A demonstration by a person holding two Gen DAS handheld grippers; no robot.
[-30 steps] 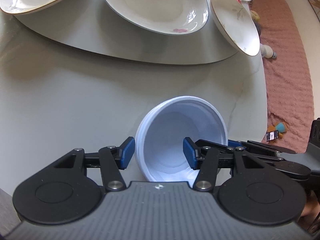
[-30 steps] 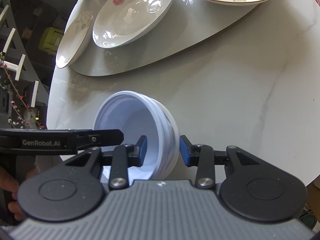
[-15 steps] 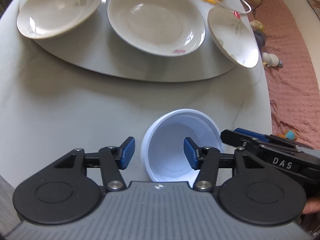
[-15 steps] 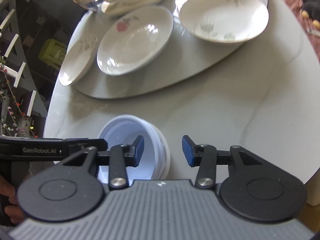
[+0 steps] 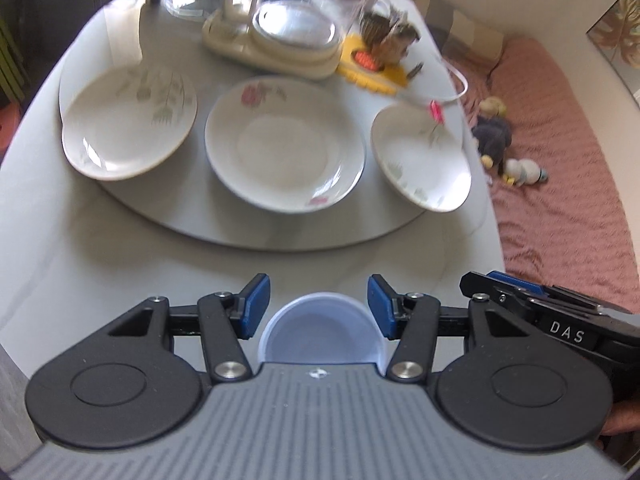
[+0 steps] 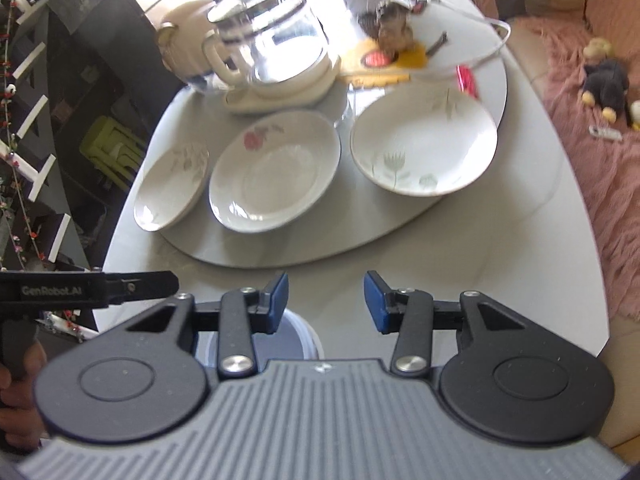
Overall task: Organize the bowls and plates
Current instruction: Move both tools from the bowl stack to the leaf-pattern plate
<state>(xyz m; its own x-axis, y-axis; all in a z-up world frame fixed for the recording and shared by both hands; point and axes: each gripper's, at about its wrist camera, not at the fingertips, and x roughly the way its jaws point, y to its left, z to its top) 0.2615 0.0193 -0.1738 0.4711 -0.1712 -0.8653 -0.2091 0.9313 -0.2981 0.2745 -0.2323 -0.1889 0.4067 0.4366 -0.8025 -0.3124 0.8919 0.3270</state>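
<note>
Now each hand-held gripper (image 5: pixel 316 304) (image 6: pixel 325 300) gapes unclamped above the white bowl (image 5: pixel 320 330) near the table edge (image 5: pixel 494 236).

Each gripper, left gripper (image 5: pixel 317 306) and right gripper (image 6: pixel 325 302), has black linkage arms, silver screws, blue finger pads (image 5: pixel 254 304) and a ribbed grey body.

Both wrist cameras look steeply down, sharing the plates (image 5: pixel 285 152) (side by side).
</note>
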